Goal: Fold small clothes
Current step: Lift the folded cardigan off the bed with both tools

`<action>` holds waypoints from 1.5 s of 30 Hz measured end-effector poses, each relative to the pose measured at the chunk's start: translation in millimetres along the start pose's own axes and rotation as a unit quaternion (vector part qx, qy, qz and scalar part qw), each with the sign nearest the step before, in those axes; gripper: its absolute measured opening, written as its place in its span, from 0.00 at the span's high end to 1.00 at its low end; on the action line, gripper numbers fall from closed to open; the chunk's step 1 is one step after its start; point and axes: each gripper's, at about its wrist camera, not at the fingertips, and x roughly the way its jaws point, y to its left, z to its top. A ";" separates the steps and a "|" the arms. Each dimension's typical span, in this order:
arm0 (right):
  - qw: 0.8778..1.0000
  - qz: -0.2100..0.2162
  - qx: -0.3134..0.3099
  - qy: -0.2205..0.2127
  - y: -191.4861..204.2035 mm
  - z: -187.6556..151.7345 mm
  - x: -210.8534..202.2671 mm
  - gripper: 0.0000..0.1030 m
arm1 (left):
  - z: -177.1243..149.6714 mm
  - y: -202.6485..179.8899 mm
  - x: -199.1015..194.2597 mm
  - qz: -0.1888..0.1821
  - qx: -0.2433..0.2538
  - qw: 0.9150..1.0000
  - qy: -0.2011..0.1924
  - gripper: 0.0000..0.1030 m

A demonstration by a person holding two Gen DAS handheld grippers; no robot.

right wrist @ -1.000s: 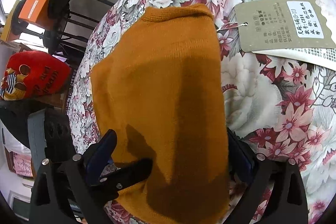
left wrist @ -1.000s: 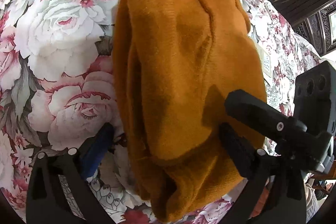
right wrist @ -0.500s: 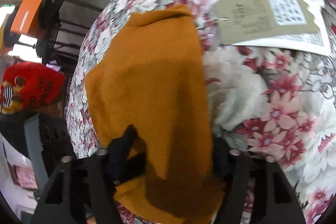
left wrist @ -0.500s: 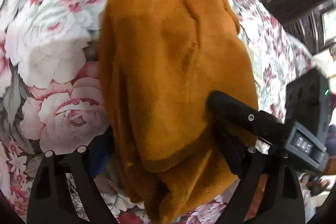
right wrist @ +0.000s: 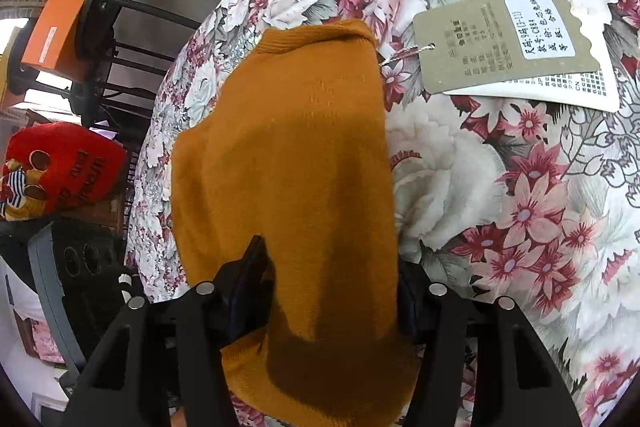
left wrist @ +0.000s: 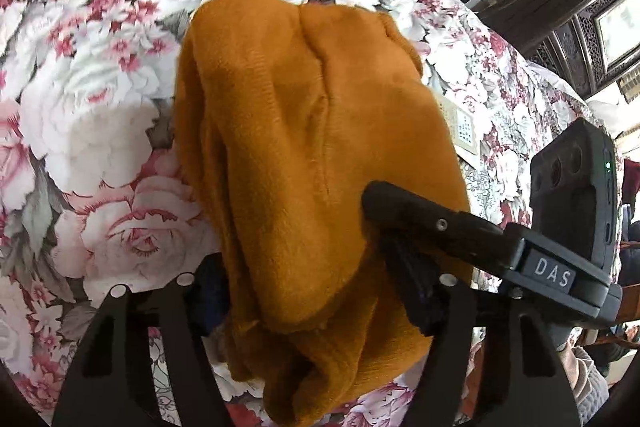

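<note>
A small mustard-orange knit garment (left wrist: pixel 304 155) lies bunched lengthwise on the floral cloth (left wrist: pixel 100 131). My left gripper (left wrist: pixel 316 291) is shut on its near end, fingers pressed into the fabric on both sides. The right gripper's finger (left wrist: pixel 432 227) crosses into the left wrist view from the right, lying against the garment. In the right wrist view the same garment (right wrist: pixel 296 155) runs away from me, and my right gripper (right wrist: pixel 324 299) is shut on its near end. A paper hang tag (right wrist: pixel 508 43) on a string lies beside the garment's far end.
The floral cloth (right wrist: pixel 520 187) covers a table that ends just left of the garment in the right wrist view. Beyond that edge stand a black metal rack (right wrist: pixel 112 27) with an orange box (right wrist: pixel 56 27) and a red plush toy (right wrist: pixel 56 171).
Both grippers have closed from open to shut on the garment's near end. The right gripper has drawn closer to the left one, and the garment has bunched narrower and lifted slightly.
</note>
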 end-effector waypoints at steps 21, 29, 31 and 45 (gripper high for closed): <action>0.994 0.103 0.018 -0.013 43.8 -4.8 -37.5 0.38 | 0.0 -24.6 -74.2 0.015 0.025 0.997 -0.073 0.42; 0.993 0.110 -0.025 -0.038 77.8 -8.6 -57.7 0.38 | -6.9 -31.4 -111.9 0.025 0.037 0.993 -0.113 0.42; 0.992 0.115 -0.037 -0.043 88.1 -10.8 -64.0 0.38 | -10.0 -33.1 -124.5 0.028 0.041 0.991 -0.125 0.42; 0.980 0.149 -0.118 -0.062 173.8 -32.3 -91.7 0.38 | -37.4 -22.6 -221.5 0.050 0.045 0.974 -0.217 0.42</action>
